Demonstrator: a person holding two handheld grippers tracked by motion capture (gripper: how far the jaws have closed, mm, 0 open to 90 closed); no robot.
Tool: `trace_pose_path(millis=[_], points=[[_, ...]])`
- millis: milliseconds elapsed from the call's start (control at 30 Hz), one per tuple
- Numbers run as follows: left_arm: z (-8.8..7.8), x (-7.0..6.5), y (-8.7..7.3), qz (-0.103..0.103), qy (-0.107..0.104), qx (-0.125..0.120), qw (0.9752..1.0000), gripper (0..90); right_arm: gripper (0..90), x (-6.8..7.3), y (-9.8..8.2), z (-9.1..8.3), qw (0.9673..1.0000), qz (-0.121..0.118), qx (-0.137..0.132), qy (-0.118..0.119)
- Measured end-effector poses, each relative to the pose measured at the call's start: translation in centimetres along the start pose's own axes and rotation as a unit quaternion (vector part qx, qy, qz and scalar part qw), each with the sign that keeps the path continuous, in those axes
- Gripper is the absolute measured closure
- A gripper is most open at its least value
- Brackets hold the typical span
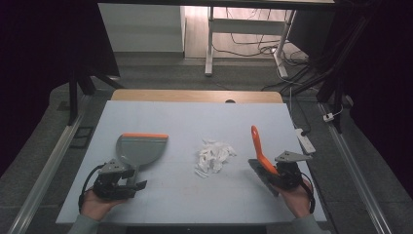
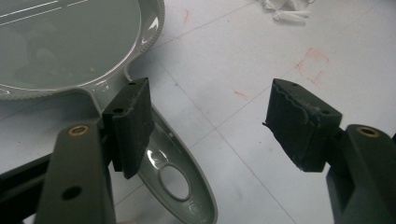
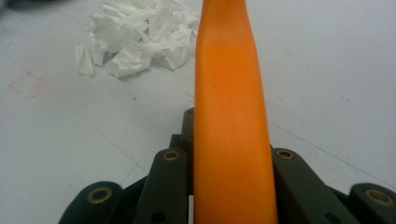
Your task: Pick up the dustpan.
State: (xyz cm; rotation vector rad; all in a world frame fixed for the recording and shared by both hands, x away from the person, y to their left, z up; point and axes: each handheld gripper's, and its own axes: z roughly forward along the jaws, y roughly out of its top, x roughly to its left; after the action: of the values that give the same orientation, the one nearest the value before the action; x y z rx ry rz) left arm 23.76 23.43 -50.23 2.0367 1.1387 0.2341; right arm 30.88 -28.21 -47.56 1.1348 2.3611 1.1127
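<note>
The right gripper is clenching the orange handle of a brush, near the table's right edge, with the handle slanting up and away toward the far edge; in the right gripper view that handle is running straight up between the closed jaws. Holding it that way looks meant to put the dark bristle end low by the table, ready to sweep toward the scraps.

The left gripper is standing released near the front left corner, jaws spread around the handle of the grey dustpan without pressing it. In the left gripper view one pad is sitting over the dustpan handle while the other pad is hanging well apart. The pan is lying flat, its orange lip facing the far edge.

The pile of torn white paper is resting at the middle of the table, between pan and brush.

The tabletop is pale blue-grey with faint red marks, a wooden strip showing along the far edge. Around it the room is dim, with grey flooring, white desk legs and loose cables beyond.
</note>
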Motion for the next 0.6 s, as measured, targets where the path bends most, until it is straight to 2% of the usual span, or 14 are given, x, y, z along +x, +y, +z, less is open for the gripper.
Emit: trace_pose_path(millis=[600], points=[[-0.06, -0.02, 0.04, 0.000, 0.001, 0.000, 1.0000, 32.3, 76.5, -0.05, 0.00, -0.07, 1.0000, -0.001, -0.001, -0.002]])
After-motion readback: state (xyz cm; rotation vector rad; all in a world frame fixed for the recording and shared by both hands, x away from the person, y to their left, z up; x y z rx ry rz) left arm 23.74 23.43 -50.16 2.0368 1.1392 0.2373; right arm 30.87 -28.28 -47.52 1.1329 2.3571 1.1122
